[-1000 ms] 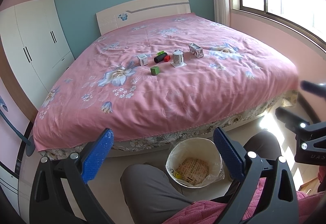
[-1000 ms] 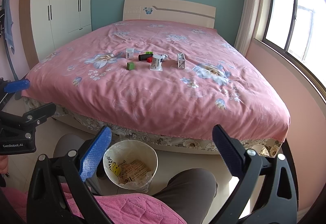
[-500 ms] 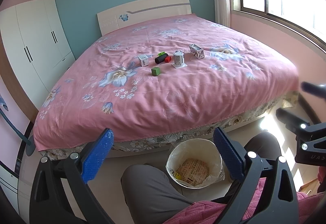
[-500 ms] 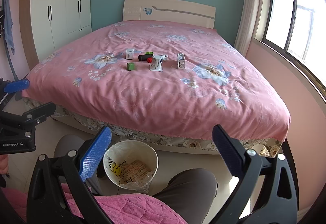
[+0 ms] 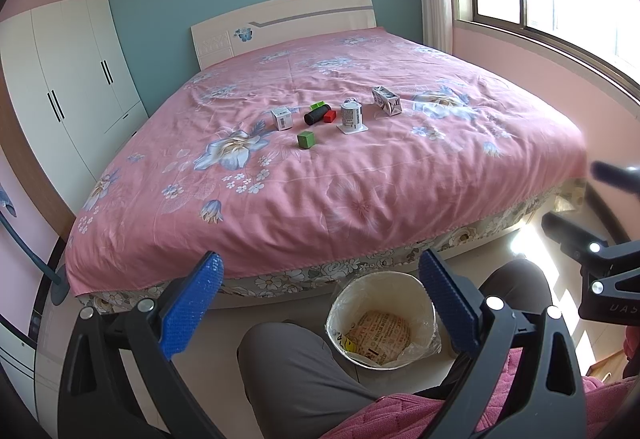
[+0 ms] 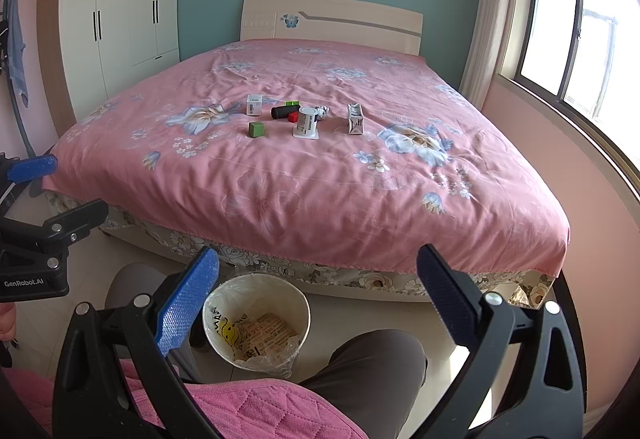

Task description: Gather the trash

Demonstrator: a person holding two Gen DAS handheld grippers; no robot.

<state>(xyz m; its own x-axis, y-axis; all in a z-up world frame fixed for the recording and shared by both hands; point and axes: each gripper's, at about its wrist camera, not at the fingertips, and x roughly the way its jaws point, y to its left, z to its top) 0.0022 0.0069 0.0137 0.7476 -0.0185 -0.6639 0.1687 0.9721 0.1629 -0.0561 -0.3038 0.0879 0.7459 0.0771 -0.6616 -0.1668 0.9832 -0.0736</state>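
A small pile of items lies mid-bed: a white yogurt cup [image 5: 351, 116] [image 6: 306, 122], a crushed milk carton [image 5: 386, 101] [image 6: 354, 119], a small white box [image 5: 282, 118] [image 6: 254, 104], a black cylinder [image 5: 317, 114] [image 6: 284, 112], a green cube [image 5: 306, 139] [image 6: 256, 129] and a red block [image 5: 330, 115]. A lined trash bin [image 5: 381, 323] [image 6: 256, 321] stands on the floor between my knees. My left gripper [image 5: 320, 295] and right gripper [image 6: 318, 289] are both open and empty, held low above the bin, far from the items.
The pink floral bed [image 5: 320, 179] fills the room ahead. A white wardrobe [image 5: 68, 79] stands at the left, a window [image 6: 580, 51] at the right. The person's knees [image 5: 296, 371] and pink jacket [image 6: 248, 411] sit under the grippers.
Both views have crept slightly; the bed items sit a touch lower in the left wrist view. Both grippers stay open and empty.
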